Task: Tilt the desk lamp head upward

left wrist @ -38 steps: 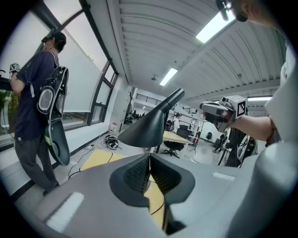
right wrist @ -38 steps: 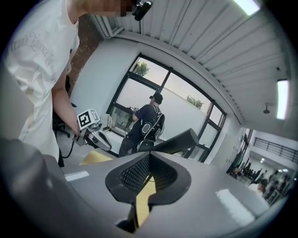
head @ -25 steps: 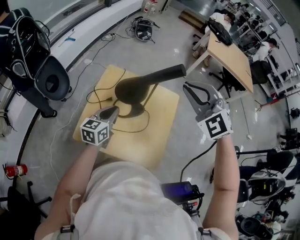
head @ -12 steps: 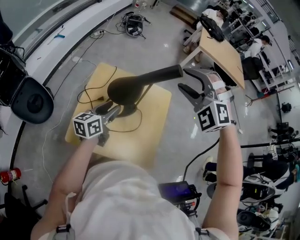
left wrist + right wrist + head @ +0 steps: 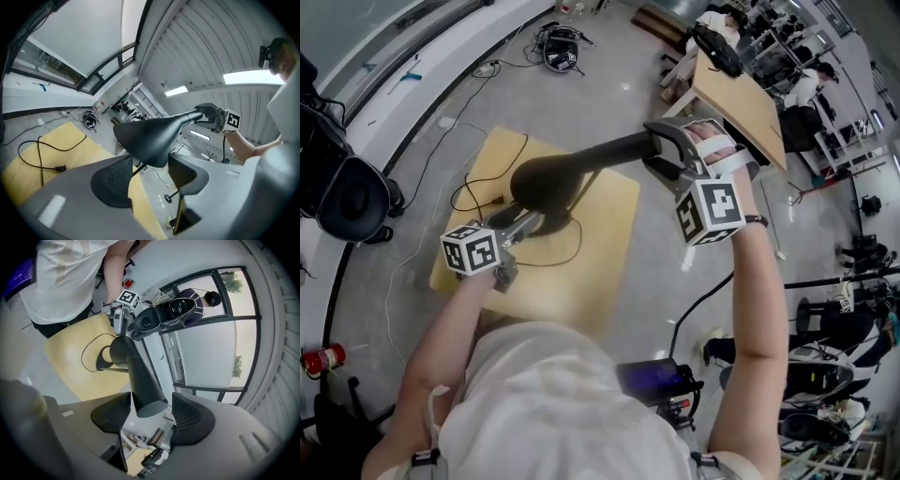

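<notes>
Jaws opening — right gripper [image 5: 661, 152] straddles lamp head [image 5: 581, 165], left gripper [image 5: 534, 221] the stem [image 5: 136, 168].

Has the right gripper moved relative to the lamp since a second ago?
Yes. The right gripper went up and left, from beside the yellow table to the desk lamp; its opening jaws now flank the lamp's narrow end.

Lamp [image 5: 551, 183] matte blk; tabletop [image 5: 602, 267] pale yellow wood; cord [image 5: 57, 168] blk; floor [image 5: 609, 56] glossy grey.
</notes>
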The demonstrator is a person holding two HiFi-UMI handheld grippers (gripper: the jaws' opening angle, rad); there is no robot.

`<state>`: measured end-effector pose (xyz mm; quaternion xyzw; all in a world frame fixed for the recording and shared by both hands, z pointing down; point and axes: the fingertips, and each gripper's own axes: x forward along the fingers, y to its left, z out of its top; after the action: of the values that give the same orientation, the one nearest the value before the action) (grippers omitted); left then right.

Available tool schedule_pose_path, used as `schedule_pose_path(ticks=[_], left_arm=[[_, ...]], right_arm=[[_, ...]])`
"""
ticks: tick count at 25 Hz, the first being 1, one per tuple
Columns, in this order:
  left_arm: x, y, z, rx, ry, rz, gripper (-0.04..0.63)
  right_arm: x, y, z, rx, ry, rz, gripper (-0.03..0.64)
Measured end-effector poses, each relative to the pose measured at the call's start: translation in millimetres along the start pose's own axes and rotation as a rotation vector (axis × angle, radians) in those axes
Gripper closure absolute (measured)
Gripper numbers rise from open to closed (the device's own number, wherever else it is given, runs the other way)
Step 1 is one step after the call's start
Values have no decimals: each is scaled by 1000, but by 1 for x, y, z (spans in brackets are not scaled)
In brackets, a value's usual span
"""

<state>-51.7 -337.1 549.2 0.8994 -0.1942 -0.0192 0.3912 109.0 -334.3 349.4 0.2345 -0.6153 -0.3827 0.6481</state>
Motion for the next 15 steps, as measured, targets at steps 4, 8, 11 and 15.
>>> schedule_pose_path(ticks=[4,8,11,15], left_arm=[[-1,4,2,13,-3,22,370],[-2,9,5,58,4,68,404],[-4,8,7,77,-3,95,405],[-8,6,21,99,-27,120,415]], right_arm=[[3,1,1,-33,25,-9,360],[6,1,1,-12,28,-3,364],[6,2,-1,9,18,0,365],[5,-1,-4,56,0,-16,365]])
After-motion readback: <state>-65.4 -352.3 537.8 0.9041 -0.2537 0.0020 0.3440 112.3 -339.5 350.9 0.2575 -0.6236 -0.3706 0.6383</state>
